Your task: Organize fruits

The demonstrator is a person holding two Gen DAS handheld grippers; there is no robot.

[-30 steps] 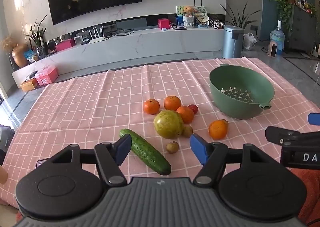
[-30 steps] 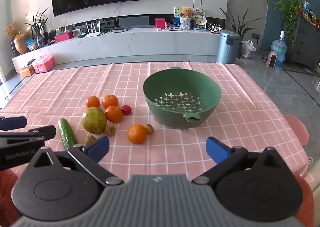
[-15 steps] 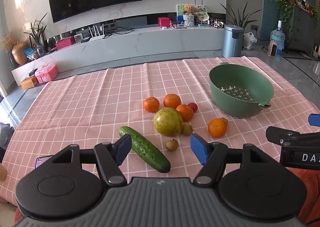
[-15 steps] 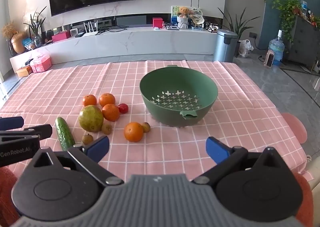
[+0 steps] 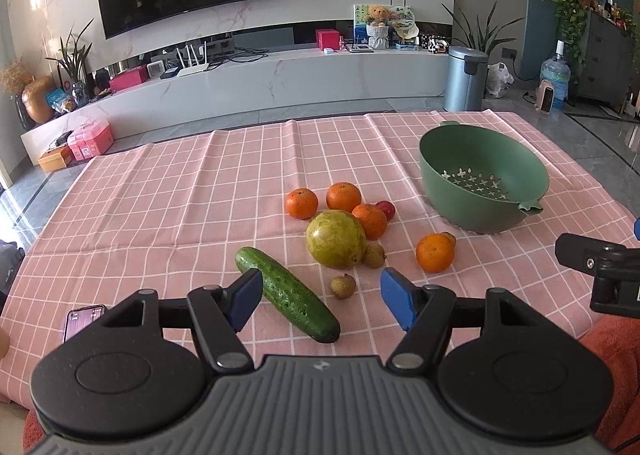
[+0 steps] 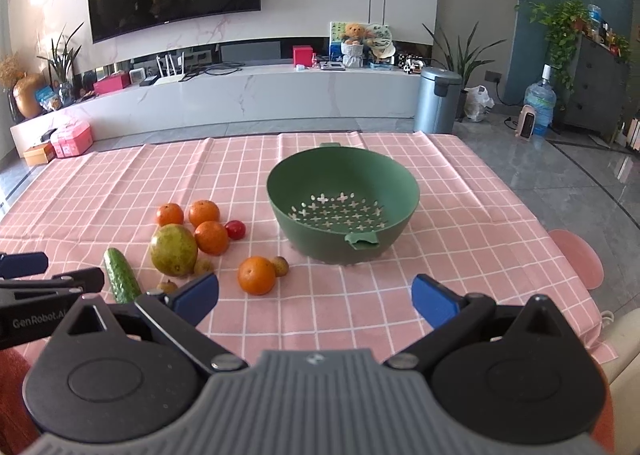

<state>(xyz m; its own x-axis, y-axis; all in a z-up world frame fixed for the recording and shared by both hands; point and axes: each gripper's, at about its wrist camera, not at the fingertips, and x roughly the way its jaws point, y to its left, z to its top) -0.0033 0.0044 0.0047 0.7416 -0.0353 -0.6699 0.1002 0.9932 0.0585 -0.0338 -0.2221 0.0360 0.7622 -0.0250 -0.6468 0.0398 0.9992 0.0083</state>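
Fruit lies in a little heap on the pink checked tablecloth (image 5: 168,191), and none of it is in the green colander (image 6: 344,191) yet. The colander stands empty to the right of the heap, a little way off.

In the heap there are three oranges (image 5: 343,197) close together, a small red tomato (image 5: 386,208) and a big round green-yellow fruit (image 5: 336,239). Two small brown fruits (image 5: 343,285) sit near the big one. One more orange (image 6: 256,275) lies alone, nearer the colander, with a small brown fruit touching it. A cucumber (image 5: 286,293) lies slanted in front of the heap.

The left gripper (image 5: 321,297) hangs over the near edge of the table with its jaws spread wide and nothing between them. The right gripper (image 6: 315,295) is the same, wide apart and empty, aimed at the space between the lone orange and the colander.

What could go wrong? Round fruit rolls. I think a bump from one blue pad could send an orange off across the cloth. The heap is tight, so grabbing one fruit may push the others. The small brown fruits could slip out of the jaws. The cloth has folds and could drag. The colander is light, I guess, and may slide if knocked.
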